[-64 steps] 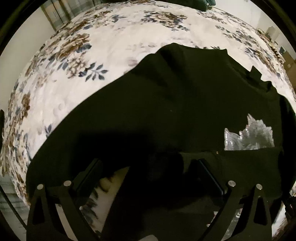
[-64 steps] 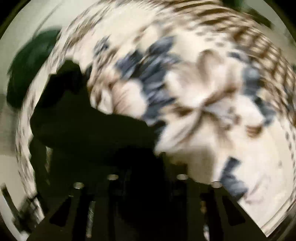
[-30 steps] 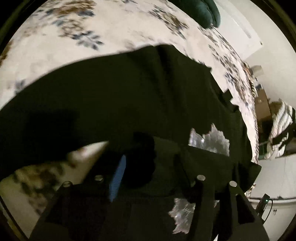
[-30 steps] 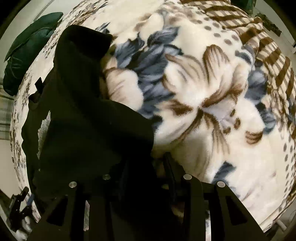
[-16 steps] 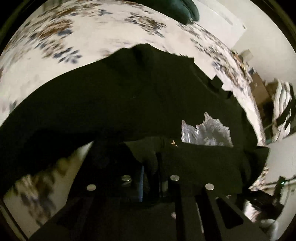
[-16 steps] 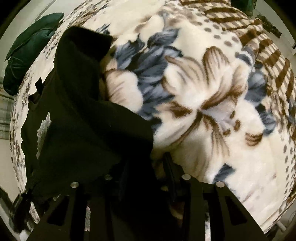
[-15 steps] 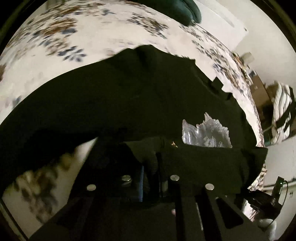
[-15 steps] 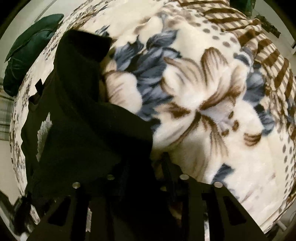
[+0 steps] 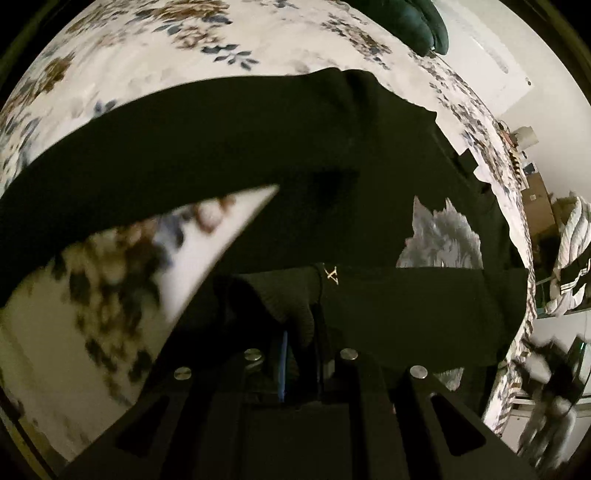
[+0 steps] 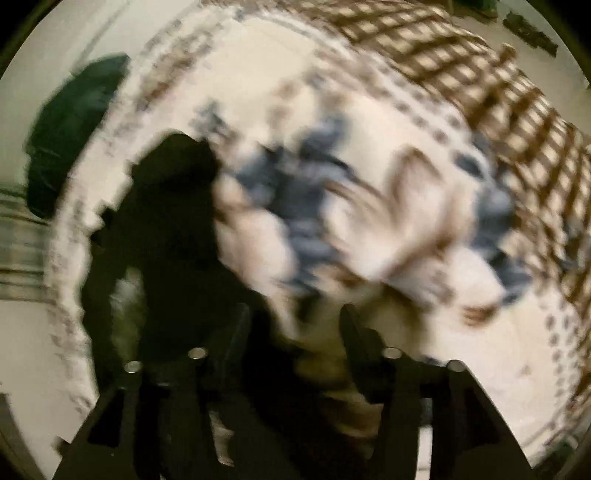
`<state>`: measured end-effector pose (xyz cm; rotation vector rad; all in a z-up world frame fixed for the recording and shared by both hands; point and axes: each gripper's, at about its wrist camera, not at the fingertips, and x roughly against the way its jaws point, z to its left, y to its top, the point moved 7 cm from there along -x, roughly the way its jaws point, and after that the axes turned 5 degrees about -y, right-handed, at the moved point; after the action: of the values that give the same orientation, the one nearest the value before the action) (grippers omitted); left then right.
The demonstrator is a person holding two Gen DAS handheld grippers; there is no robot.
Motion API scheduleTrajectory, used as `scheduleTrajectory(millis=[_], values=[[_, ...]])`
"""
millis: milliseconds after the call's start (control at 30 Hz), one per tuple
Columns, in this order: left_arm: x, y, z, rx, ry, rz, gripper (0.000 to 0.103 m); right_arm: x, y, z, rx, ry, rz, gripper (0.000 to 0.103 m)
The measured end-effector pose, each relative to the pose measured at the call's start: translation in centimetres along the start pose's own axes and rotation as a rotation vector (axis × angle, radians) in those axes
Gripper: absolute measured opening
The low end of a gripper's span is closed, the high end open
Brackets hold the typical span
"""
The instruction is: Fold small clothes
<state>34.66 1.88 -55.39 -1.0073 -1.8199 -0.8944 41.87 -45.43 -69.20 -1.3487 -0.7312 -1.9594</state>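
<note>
A black shirt (image 9: 236,140) with a silver-grey print (image 9: 439,236) lies on a floral blanket (image 9: 155,48). My left gripper (image 9: 299,332) is shut on a folded black edge of the shirt, near a small gold mark (image 9: 331,274), and holds it over the shirt's body. The right wrist view is blurred by motion. My right gripper (image 10: 295,321) has its jaws apart, with the black shirt (image 10: 173,236) lying to its left and blanket between the fingers.
A dark green pillow (image 9: 410,18) lies at the far end of the bed; it also shows in the right wrist view (image 10: 70,125). A checked brown blanket border (image 10: 498,85) is at the far right. Furniture and a striped white bundle (image 9: 569,254) stand beyond the bed's right edge.
My right gripper has opened, let go of the shirt and is moving, blurring its view. My left gripper stays shut on the shirt edge and has carried it further across.
</note>
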Motion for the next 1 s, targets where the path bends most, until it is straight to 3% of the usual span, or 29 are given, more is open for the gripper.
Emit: scheduleTrajectory(millis=[133,233,433,567,600,633,667,700,800,900,1000], values=[[0.7,-2.1,0.7,0.034,0.01,0.029,0.008,-1.1,3.1,4.0,0.023,0.054,0.002,0.054],[1.2,-4.0,2.0,0.069,0.018,0.056,0.009,-3.3,5.9,6.9,0.068,0.035,0.02,0.054],[0.3,-5.9,4.0,0.106,0.033,0.103,0.01,-8.2,7.8,11.6,0.308,-0.145,0.103,0.054],[1.1,-5.5,3.5,0.091,0.028,0.115,0.014,-3.9,8.1,11.3,0.181,0.012,0.03,0.054],[1.5,-5.4,3.3,0.083,0.025,0.113,0.015,-2.6,7.8,10.9,0.16,0.042,0.01,0.054],[1.8,-5.3,3.2,0.08,0.024,0.108,0.022,-1.8,7.2,10.5,0.151,0.054,0.002,0.054],[2.3,-5.3,3.2,0.073,0.032,0.104,0.036,-0.8,6.1,9.8,0.14,0.055,-0.002,0.054],[2.7,-5.3,3.2,0.066,0.034,0.099,0.043,-0.3,5.1,9.1,0.129,0.049,0.003,0.054],[3.8,-5.0,3.6,0.07,0.046,0.076,0.084,0.5,0.6,7.0,0.126,0.011,0.028,0.054],[4.7,-4.7,4.5,0.099,0.044,0.057,0.085,-0.3,-5.5,4.8,0.221,-0.075,0.123,0.054],[5.6,-4.3,6.0,0.128,0.058,0.034,0.085,-1.9,-9.1,3.0,0.32,-0.214,0.126,0.054]])
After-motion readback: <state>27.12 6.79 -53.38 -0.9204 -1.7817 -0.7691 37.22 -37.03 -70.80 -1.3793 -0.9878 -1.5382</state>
